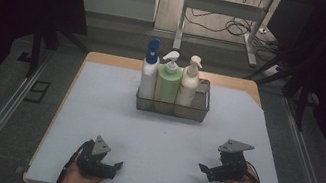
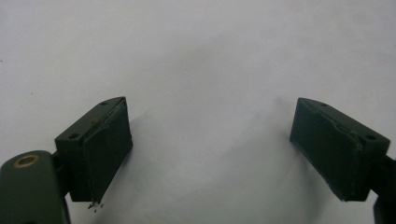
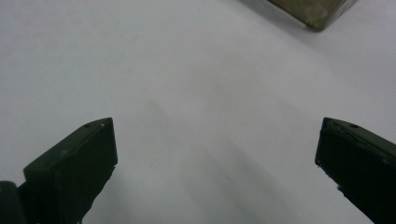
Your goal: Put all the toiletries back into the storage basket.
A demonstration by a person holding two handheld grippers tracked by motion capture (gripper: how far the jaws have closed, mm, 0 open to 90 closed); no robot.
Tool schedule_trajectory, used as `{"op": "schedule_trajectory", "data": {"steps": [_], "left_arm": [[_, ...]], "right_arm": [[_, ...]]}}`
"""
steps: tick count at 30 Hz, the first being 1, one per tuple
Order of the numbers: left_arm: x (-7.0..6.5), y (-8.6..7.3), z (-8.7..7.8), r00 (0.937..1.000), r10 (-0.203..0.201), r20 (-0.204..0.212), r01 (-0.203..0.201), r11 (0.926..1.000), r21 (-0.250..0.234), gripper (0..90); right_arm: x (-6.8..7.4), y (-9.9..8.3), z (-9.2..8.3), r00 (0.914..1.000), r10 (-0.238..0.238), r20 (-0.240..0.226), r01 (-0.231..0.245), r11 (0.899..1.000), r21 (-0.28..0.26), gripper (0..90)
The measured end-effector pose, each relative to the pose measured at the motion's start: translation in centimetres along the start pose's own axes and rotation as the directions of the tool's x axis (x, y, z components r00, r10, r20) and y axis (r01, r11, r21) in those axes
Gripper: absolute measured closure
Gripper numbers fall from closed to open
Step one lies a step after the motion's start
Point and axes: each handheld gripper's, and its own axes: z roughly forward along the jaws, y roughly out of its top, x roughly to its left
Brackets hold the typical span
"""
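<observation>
There are no words or numbers to read here. The three pump bottles in the wire basket [image 1: 171, 108] look plain: the white bottle with the blue top [image 1: 149, 71], the green bottle [image 1: 168, 82] and the cream bottle [image 1: 189, 83] are too small and too dim to show any label. The bench [image 1: 96, 110] has no writing on it.
</observation>
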Motion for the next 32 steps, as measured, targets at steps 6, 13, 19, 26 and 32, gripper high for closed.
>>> {"op": "schedule_trajectory", "data": {"steps": [6,13,19,26,32], "left_arm": [[0.0,0.0,0.0,1.0,0.0,0.0,0.0,1.0,0.001,12.4],[0.0,0.0,0.0,1.0,0.0,0.0,0.0,1.0,0.0,12.4],[0.0,0.0,0.0,1.0,0.0,0.0,0.0,1.0,0.0,12.4],[0.0,0.0,0.0,1.0,0.001,-0.001,-0.001,1.0,0.0,12.4],[-0.1,0.0,0.0,1.0,0.005,-0.005,-0.005,1.0,0.002,12.4]], "right_arm": [[0.3,-1.1,0.8,1.0,0.008,0.005,-0.008,1.0,0.0,0.0],[0.5,-2.3,1.6,0.9998,0.018,-0.004,-0.018,1.0,0.001,0.0],[0.7,-2.9,2.2,0.9995,0.027,-0.015,-0.027,1.0,0.001,0.0],[0.9,-3.1,2.5,0.9998,0.022,-0.005,-0.022,1.0,-0.001,0.0],[0.9,-3.3,2.5,0.9998,0.021,-0.003,-0.021,1.0,-0.006,0.0]]}}
